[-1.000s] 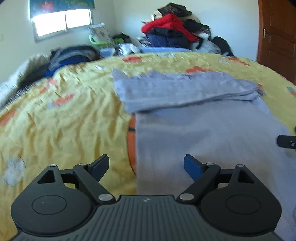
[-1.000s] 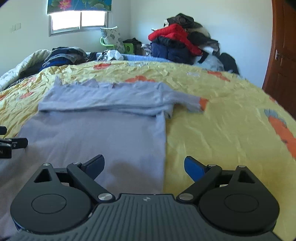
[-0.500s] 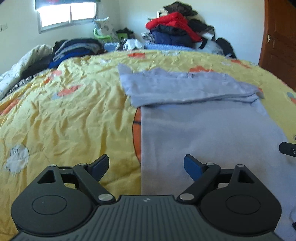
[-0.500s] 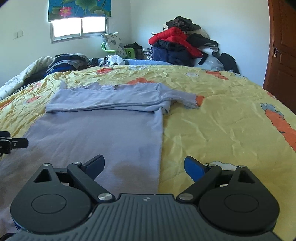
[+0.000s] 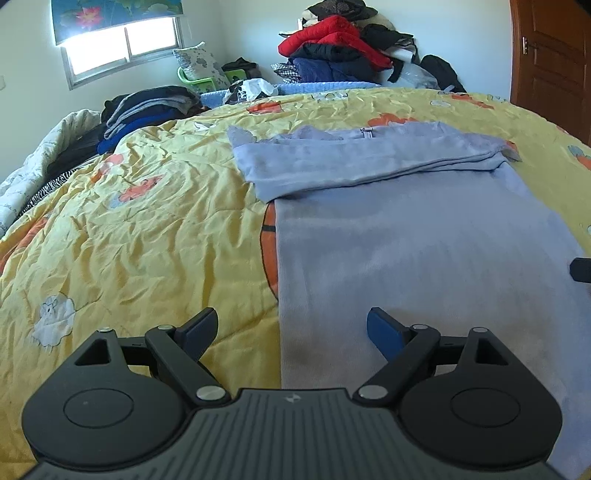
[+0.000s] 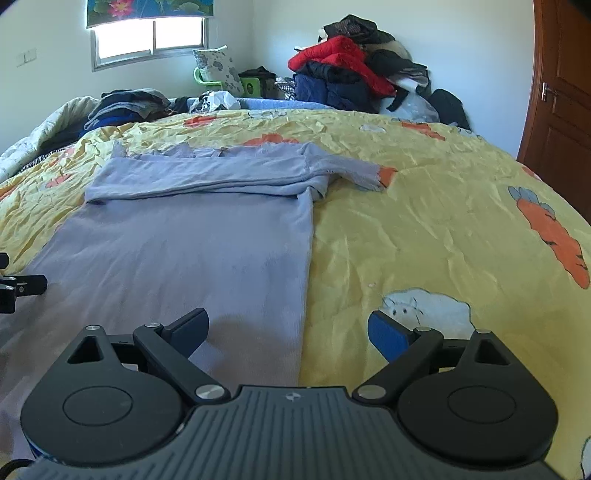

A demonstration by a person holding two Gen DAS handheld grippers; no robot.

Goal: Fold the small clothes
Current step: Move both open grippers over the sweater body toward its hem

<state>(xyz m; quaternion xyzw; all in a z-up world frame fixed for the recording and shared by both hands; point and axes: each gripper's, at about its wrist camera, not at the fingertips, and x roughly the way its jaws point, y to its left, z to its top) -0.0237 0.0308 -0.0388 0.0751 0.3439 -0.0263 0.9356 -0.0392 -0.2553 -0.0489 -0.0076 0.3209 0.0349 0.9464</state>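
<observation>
Lavender garment [image 5: 424, 236] is lying flat on the yellow bedspread [image 5: 147, 229], its top part folded over toward the near end. Left hand-held gripper [image 5: 291, 326] is hovering over the garment's left edge, jaws spread, gripping nothing. Right hand-held gripper [image 6: 288, 328] is hovering over its right edge, jaws spread too, empty.

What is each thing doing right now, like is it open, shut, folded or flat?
Left gripper: jaws open, empty, over the shirt's left edge.
Right gripper: jaws open, empty, over the shirt's right edge.
Purple shirt: flat on the bed, top part folded down.
Yellow bedspread: spread out, wrinkled.
Wooden door: shut.
Window blind: pulled partway down.
</observation>
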